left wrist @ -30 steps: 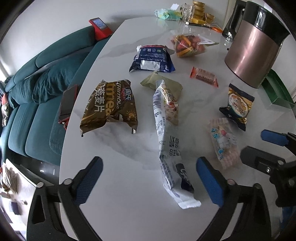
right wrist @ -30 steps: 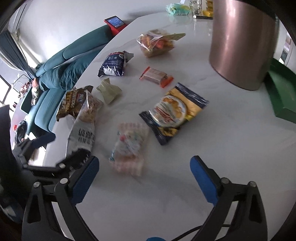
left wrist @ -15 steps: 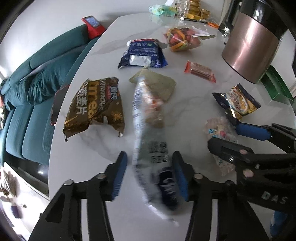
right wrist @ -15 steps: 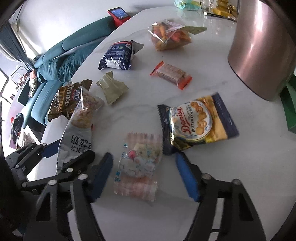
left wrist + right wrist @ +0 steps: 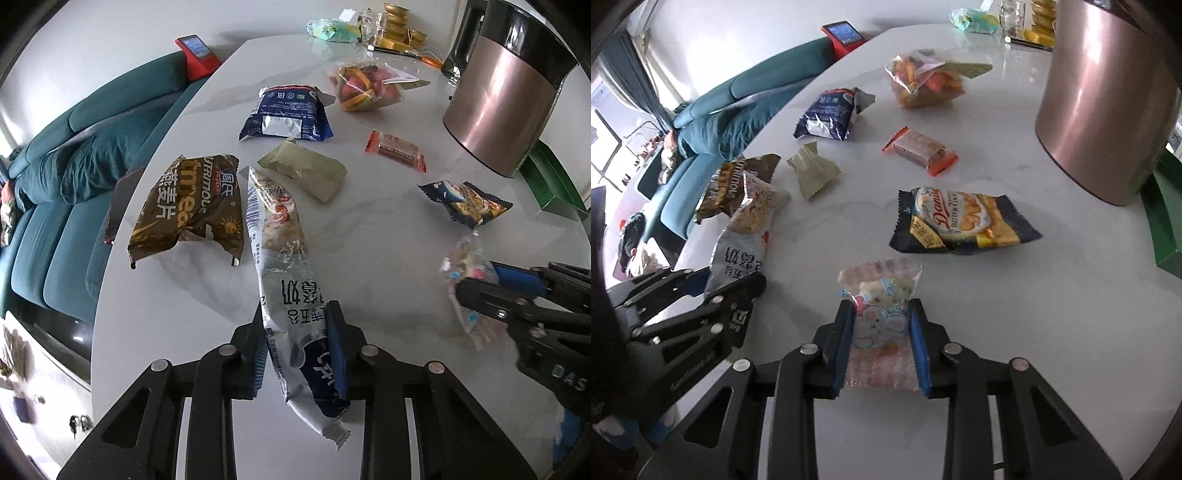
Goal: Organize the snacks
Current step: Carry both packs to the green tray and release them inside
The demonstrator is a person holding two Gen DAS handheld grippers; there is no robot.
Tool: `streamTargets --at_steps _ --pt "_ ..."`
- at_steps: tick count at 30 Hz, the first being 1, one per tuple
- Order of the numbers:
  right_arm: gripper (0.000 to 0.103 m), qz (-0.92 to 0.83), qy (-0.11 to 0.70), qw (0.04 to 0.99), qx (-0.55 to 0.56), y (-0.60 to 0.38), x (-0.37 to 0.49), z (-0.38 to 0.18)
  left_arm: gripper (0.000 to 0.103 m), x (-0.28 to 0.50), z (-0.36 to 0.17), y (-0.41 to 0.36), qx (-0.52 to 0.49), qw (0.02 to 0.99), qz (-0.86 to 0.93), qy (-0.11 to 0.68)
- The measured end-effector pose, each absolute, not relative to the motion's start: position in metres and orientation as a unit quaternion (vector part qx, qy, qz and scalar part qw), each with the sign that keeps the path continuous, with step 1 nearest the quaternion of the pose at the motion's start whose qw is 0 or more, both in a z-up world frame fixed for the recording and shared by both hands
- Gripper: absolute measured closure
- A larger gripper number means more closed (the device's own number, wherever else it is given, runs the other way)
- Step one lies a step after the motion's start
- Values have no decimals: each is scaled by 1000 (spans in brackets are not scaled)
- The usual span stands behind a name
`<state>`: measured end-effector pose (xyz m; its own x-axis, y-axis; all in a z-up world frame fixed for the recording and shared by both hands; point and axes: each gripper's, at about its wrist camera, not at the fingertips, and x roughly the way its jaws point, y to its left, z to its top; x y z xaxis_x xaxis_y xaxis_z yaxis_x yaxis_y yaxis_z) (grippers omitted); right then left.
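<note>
Snacks lie scattered across the white worktop (image 5: 369, 229), so we judge the sorting barely begun: nothing is grouped yet, and only two packets are in hand. Our left gripper (image 5: 297, 343) is clamped narrow on the lower end of the long silver-and-blue packet (image 5: 284, 258), whose far end stretches toward twelve o'clock and overlaps the edge of the brown oatmeal bag (image 5: 188, 210). Our right gripper (image 5: 881, 332) is closed on the small pink cartoon-printed sweet packet (image 5: 879, 306), pads pressing both of its sides, with the packet's top fanning out above them.

Loose on the worktop we count the dark cookie pouch (image 5: 964, 221) at one o'clock of the right gripper, the orange-ended wafer bar (image 5: 919, 149) beyond it, the olive wrapper (image 5: 812, 170) at eleven o'clock, the blue-and-white bag (image 5: 831, 114), and the clear bag of orange and red pieces (image 5: 927, 81) far off at twelve. A copper-coloured kettle (image 5: 1104, 107) stands at two o'clock, with a green tray (image 5: 1161, 221) just past it; whether that tray is the destination we cannot tell.

Against the frame a second ago, both grippers stood wide above their packets; their jaws have just been closing, and each now has its packet between the pads. The long packet looks lifted and bent at its gripped end, and the pink one appears raised too. The other snacks sit as before.
</note>
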<state>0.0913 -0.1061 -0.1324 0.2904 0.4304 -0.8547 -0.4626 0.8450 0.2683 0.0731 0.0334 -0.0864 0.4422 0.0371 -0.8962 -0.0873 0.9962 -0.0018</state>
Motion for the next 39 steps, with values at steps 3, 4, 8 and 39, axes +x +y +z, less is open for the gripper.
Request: streamTargets --at_steps 3,4,8,39 --pt "103 286 519 805 -14 -119 85 -126 84 69 -85 29 -29 845 39 532" --pt "103 288 518 806 -13 -123 84 -124 86 66 -84 26 -31 844 39 534" --pt "103 284 509 812 -5 -155 80 -113 87 58 -79 11 -31 840 36 540" --pt "103 112 444 889 -9 -499 252 -92 88 248 -5 -369 79 859 -129 489"
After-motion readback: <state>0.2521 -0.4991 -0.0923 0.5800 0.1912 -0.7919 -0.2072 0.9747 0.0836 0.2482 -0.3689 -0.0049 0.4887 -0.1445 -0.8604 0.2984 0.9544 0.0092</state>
